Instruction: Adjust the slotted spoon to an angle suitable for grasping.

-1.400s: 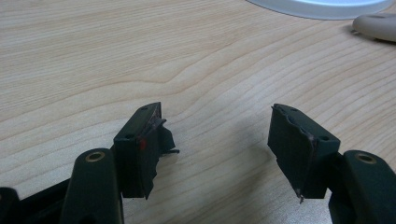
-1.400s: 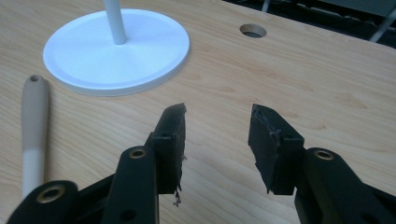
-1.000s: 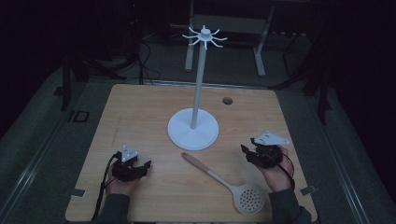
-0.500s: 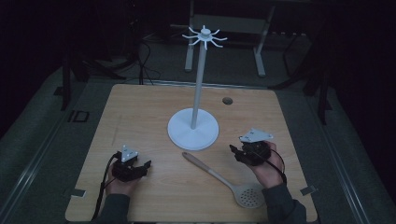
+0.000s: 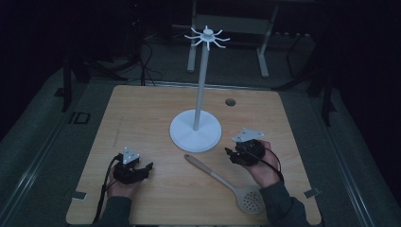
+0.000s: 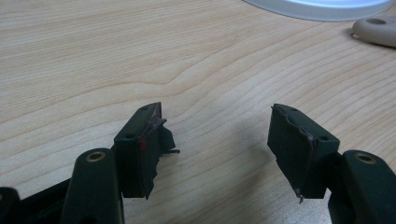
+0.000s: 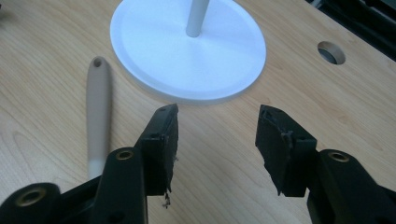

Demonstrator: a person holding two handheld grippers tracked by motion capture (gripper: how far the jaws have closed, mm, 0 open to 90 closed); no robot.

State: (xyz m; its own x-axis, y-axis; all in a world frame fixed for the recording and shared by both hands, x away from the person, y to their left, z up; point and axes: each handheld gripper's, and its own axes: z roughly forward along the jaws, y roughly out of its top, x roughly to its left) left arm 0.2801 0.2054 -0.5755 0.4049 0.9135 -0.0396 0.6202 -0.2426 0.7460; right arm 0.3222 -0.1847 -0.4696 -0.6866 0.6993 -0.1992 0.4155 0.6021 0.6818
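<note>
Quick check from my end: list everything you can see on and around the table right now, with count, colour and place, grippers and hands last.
Wooden table: one, light wood, centre, on dark floor.
White hook stand with round base: one, white, upright mid-table.
Beige slotted spoon: one, beige, flat in front of the stand base, bowl near the front edge.
Round hole: one, dark, far right of tabletop.
Left gripper: one, black, front left, open, empty.
Right gripper: one, black, open, empty, beside the spoon handle.
Hands: two, at the front edge.
</note>
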